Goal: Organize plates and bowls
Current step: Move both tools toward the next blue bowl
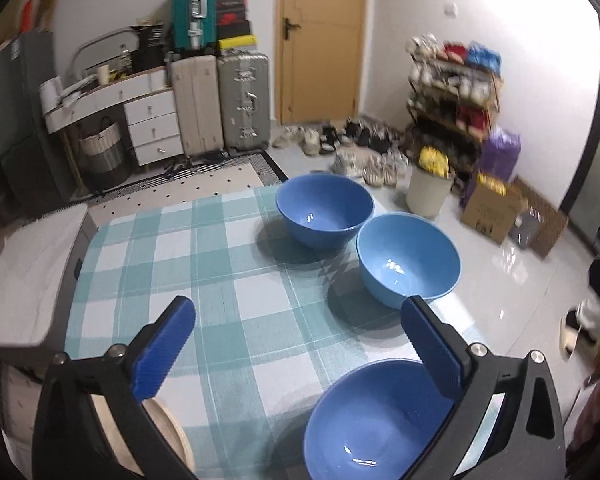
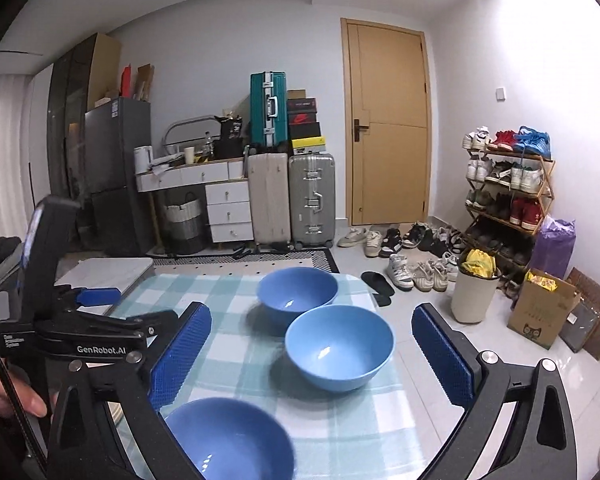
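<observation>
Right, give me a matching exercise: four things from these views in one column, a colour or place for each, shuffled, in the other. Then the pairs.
Things:
1. middle bowl
2. tablecloth
3. bin
4. top suitcase

Descriptions:
A. teal, stacked on two upright cases
B. white, on the floor by the shoe rack
C. light blue, between two darker blue bowls
D. teal-and-white check

Pairs: 1-C, 2-D, 3-B, 4-A

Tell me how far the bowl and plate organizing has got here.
Early. The three blue bowls, far, middle and near, stand separately on the checked cloth, unstacked. Left gripper and right gripper are open, holding nothing. A pale plate shows beneath the left gripper.
</observation>
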Demonstrator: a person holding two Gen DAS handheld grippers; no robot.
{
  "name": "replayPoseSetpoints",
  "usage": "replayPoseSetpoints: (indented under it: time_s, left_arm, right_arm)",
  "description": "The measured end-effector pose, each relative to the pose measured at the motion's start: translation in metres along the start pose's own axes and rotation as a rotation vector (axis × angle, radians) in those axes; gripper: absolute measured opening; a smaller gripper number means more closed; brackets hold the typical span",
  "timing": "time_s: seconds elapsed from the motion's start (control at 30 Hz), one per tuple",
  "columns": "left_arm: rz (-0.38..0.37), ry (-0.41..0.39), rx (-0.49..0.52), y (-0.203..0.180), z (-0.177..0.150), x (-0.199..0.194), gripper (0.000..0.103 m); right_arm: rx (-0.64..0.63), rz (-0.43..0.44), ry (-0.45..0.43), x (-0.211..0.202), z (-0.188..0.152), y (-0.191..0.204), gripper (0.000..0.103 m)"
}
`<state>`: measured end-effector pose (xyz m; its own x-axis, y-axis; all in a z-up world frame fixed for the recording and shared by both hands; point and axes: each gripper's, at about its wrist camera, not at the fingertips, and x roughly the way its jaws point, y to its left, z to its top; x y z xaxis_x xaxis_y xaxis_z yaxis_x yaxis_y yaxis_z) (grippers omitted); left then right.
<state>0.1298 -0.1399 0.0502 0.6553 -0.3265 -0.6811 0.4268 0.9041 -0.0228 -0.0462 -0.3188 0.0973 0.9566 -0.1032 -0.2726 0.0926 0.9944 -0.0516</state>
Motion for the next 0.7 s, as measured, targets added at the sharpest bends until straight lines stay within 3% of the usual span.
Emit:
replayPoseSetpoints:
  time_s: [0.13, 0.4, 0.7]
  left_arm:
    - [-0.015, 0.035, 0.003, -0.003, 0.016, 0.022, 0.103]
    - [-0.075, 0.271, 0.04, -0.017, 0.045, 0.103, 0.103]
    - [-0.131, 0.43, 0.005, -0.035, 0.054, 0.171, 0.103]
  right_arm:
    - [0.004, -0.035, 0.041, 0.019, 0.008, -0.018, 0.102]
    - [0.065, -0.017, 0.172, 0.083, 0.019, -0.061, 0.102]
    - [0.127, -0.035, 0.311, 0.155, 0.007, -0.104, 0.102]
